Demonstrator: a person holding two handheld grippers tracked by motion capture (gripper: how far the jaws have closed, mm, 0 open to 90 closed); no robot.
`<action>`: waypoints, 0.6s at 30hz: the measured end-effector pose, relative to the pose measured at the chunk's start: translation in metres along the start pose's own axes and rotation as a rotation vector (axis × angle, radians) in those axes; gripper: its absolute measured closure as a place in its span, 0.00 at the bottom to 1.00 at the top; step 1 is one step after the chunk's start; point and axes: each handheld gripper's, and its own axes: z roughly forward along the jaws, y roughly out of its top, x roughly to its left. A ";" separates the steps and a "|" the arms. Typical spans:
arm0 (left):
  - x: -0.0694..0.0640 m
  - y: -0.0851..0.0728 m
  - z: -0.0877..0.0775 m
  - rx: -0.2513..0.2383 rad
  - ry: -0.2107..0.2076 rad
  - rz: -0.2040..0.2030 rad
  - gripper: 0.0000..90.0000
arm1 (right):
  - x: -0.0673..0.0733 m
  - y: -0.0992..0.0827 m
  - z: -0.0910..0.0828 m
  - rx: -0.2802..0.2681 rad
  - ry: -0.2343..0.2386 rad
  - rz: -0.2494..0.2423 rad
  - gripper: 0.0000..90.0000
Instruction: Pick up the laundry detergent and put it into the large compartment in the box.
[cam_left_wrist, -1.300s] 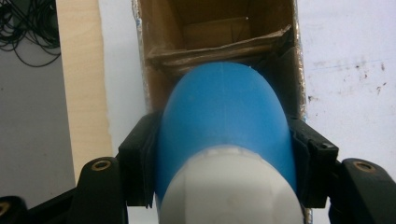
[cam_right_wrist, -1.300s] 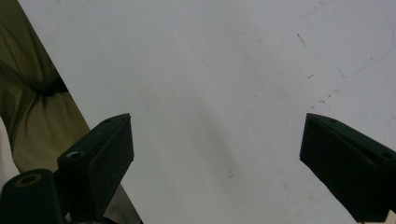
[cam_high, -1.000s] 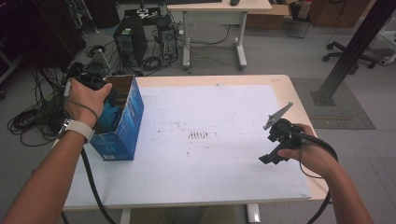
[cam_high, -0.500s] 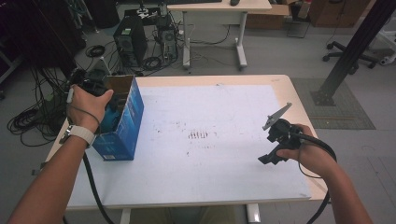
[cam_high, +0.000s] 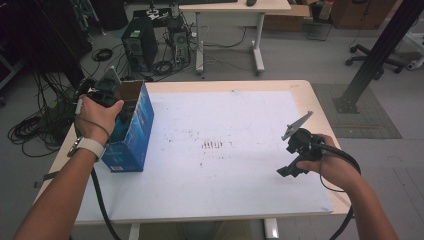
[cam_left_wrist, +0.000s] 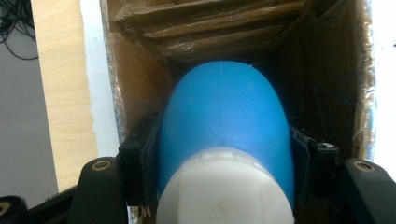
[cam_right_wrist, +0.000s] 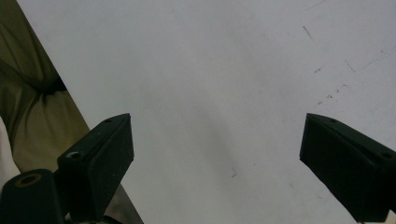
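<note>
Blue bottle: Because it is clamped between the black jaws of the left gripper (cam_left_wrist: 224, 186), the blue bottle (cam_left_wrist: 226, 135) with its white cap (cam_left_wrist: 224, 186) is kept nose-down inside the open box, its rounded base aimed at the folded bottom flaps.
Left gripper: It is seen at the far left of the table, dipped into the box mouth (cam_high: 107, 95); its pads are pressed on the bottle's sides, presumably so that the bottle can be lowered or lifted without scraping the walls.
Cardboard box: The blue box (cam_high: 135, 135) is stood upright near the left edge of the table (cam_high: 225, 200), its top open towards the gripper, so a straight vertical path is offered.
Right gripper: It is held low at the near right (cam_high: 295, 157), well apart from the box; its jaws (cam_right_wrist: 215, 163) are spread wide with nothing between them, and it is judged to be parked out of the way.
Table surface: The middle is left bare, marked by faint scuffs.
</note>
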 end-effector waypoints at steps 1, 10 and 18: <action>0.000 0.000 0.001 -0.002 0.000 -0.001 0.42 | 0.000 0.000 0.000 -0.001 0.000 0.000 0.11; -0.001 -0.002 0.008 -0.007 0.000 0.008 0.42 | 0.001 0.001 0.001 0.001 0.002 -0.002 0.11; 0.000 -0.002 0.009 -0.006 -0.010 0.014 0.41 | 0.000 0.001 0.002 0.003 0.002 0.000 0.11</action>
